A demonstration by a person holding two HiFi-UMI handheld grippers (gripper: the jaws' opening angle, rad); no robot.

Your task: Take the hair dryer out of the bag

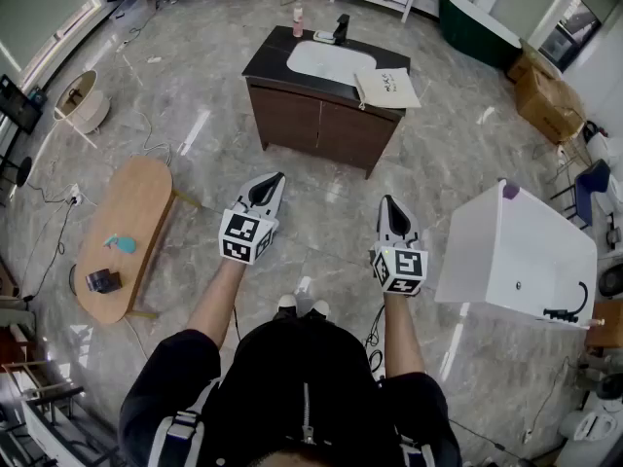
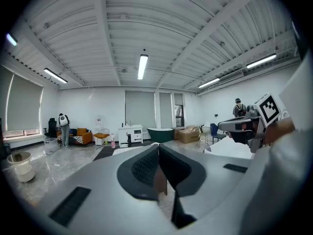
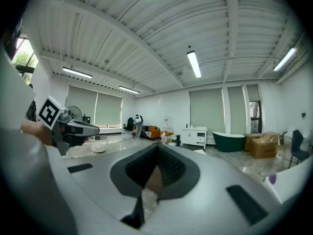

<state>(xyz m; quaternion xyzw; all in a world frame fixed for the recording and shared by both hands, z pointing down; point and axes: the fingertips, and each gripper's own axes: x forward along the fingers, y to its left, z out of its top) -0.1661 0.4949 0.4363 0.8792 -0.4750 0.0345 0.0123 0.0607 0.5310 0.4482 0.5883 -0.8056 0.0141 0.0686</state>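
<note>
Looks like you haven't started yet: your left claw (image 1: 276, 179) and right claw (image 1: 389, 202) are both closed on nothing, hovering over the floor (image 1: 326, 227).

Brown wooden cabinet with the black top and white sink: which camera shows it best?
The head view: the brown wooden cabinet appears whole from above, black top and white sink included. Both gripper views look level, and their own jaws hide most of it.

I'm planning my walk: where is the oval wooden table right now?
Head view, left side: the oval wooden table stands on the floor left of the left gripper, nearer than the dark sink cabinet.
</note>
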